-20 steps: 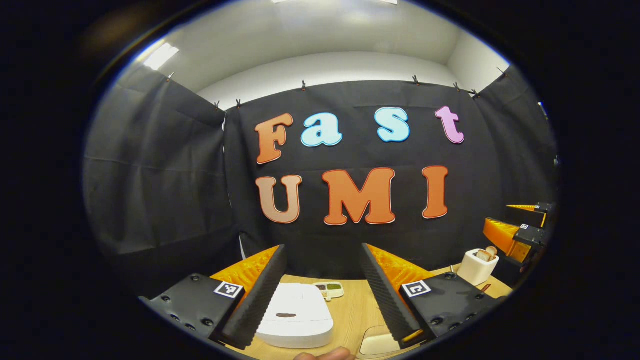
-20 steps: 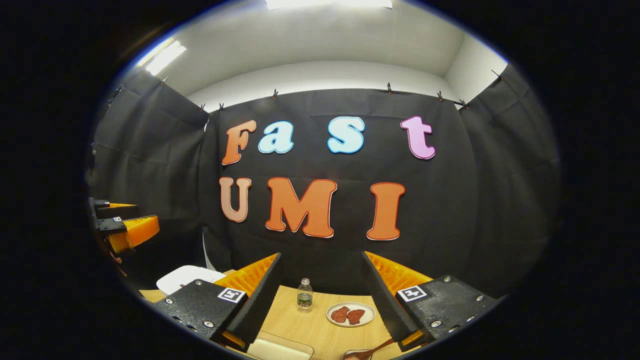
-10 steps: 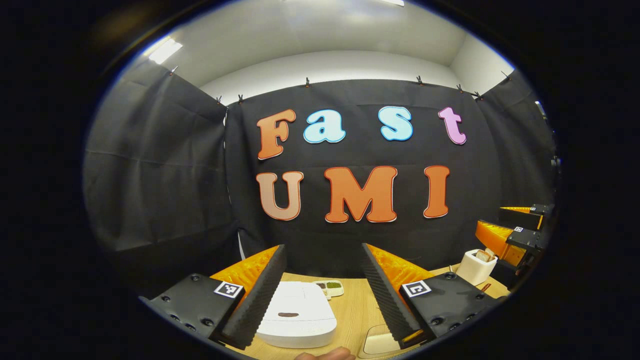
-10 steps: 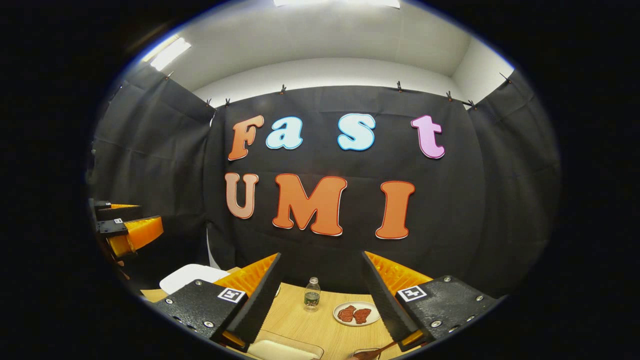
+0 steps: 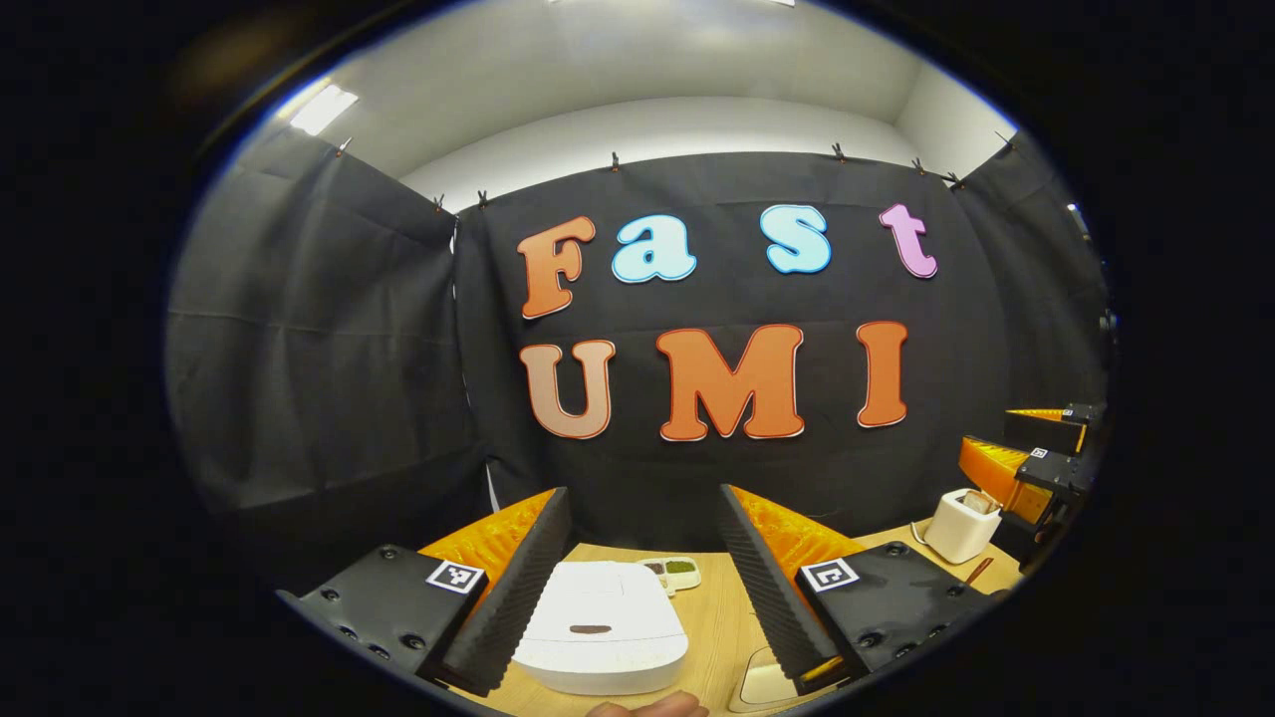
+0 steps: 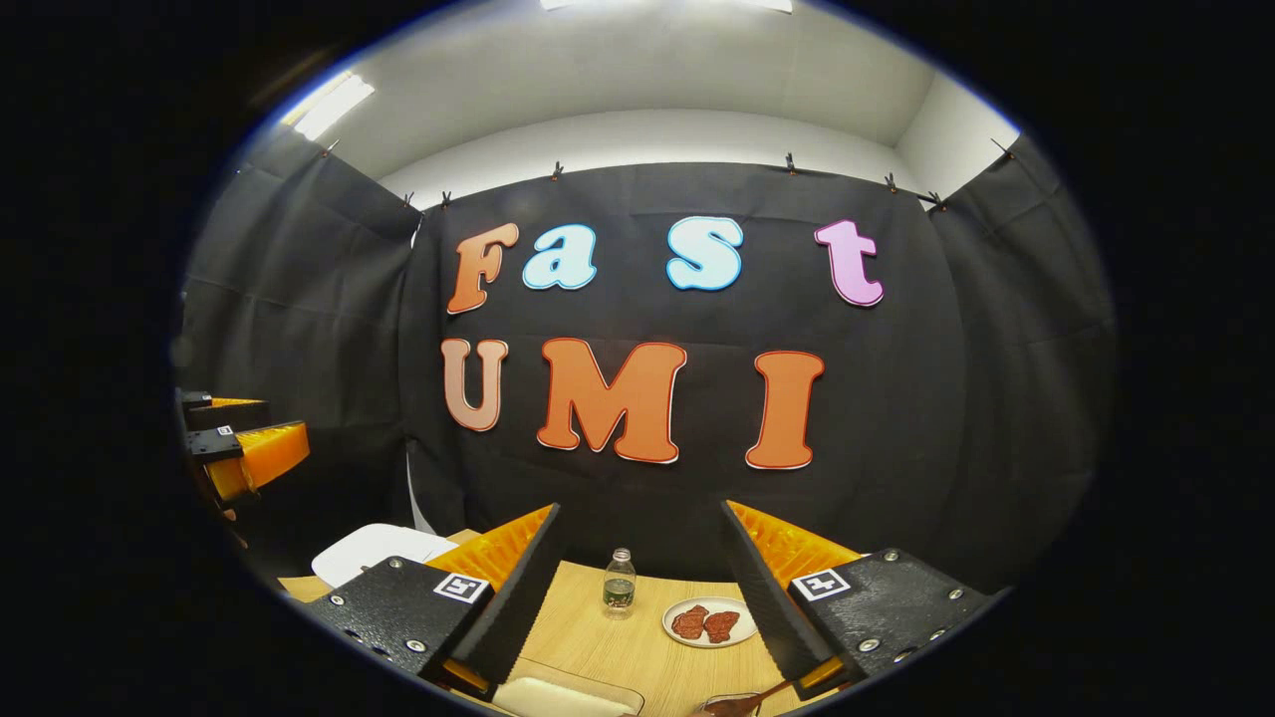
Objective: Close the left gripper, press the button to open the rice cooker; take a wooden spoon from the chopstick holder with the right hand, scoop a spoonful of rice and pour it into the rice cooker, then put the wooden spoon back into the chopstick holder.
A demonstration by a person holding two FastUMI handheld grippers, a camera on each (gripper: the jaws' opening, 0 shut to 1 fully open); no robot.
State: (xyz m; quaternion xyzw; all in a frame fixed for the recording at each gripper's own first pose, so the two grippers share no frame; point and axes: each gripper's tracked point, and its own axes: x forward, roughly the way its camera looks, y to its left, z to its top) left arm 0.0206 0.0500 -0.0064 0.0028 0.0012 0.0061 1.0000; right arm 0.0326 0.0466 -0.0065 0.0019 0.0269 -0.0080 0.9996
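Left tool [image 5: 637, 578] drifts slightly w/ rice cooker [image 5: 601, 627] lid down – both tools' fingers apart, button unpressed.

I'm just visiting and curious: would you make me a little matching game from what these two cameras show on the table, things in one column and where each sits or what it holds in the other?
Things
1. rice cooker
2. plate
3. bottle
4. chopstick holder

Descriptions
A. white box at the far right of the left gripper view
B. holds two reddish-brown pieces
C. clear, standing upright near the cloth wall
D. white, lid down, between the left gripper's open fingers

Pairs: 1-D, 2-B, 3-C, 4-A
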